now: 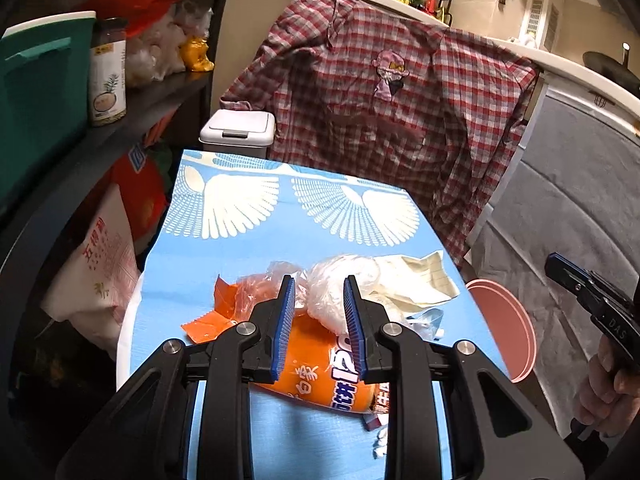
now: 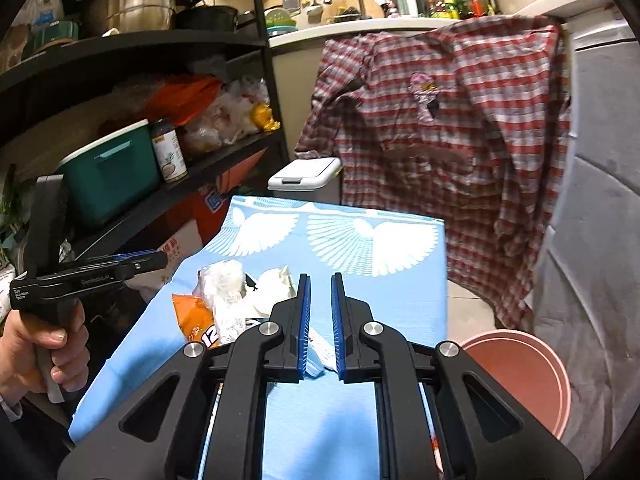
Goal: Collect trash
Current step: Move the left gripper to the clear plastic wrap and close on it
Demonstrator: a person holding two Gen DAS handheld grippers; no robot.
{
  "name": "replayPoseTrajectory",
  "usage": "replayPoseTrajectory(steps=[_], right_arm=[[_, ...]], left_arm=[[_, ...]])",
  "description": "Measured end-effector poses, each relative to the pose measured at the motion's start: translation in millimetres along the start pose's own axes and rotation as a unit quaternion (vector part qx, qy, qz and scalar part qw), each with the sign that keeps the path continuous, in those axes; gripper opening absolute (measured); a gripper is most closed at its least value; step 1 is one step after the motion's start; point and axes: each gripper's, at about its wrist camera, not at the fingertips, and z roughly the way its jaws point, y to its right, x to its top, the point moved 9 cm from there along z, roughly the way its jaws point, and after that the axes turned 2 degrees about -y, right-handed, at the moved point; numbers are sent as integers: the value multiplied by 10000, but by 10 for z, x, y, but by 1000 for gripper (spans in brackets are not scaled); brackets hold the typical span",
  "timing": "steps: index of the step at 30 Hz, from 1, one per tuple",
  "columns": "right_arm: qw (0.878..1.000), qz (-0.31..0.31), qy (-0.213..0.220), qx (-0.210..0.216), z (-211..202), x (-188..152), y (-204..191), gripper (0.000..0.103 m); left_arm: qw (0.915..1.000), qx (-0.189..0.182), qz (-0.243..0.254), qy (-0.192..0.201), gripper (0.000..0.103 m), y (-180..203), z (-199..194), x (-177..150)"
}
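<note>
Trash lies heaped on our blue cloth-covered table (image 1: 248, 264): an orange printed plastic wrapper (image 1: 316, 368), a clear crumpled plastic bag (image 1: 340, 284) and creased cream paper (image 1: 416, 280). Our left gripper (image 1: 319, 292) hangs over the wrapper and bag, jaws narrowly apart, gripping nothing. Our right gripper (image 2: 320, 284), jaws nearly together and empty, hovers over bare cloth right of the heap. A round pink plastic bin (image 2: 520, 376) stands just beside the table.
</note>
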Motion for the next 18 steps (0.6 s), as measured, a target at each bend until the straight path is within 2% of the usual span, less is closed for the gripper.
replayPoseTrajectory(steps=[9, 13, 15, 17, 18], right_arm=[[9991, -20, -322, 267, 493, -69, -147, 13], [9982, -108, -479, 346, 695, -125, -222, 19], [9979, -143, -521, 346, 760, -142, -227, 27], [9976, -147, -584, 354, 828, -171, -220, 29], [9974, -131, -618, 361, 858, -182, -209, 29]], left_arm=[[9998, -29, 98, -197, 25, -42, 296, -76], [9994, -90, 212, -271, 27, 17, 395, -103], [9992, -102, 252, -298, 33, 39, 442, -117], [9991, -111, 287, -308, 43, 53, 477, -123], [9989, -120, 308, -320, 43, 59, 500, -127]])
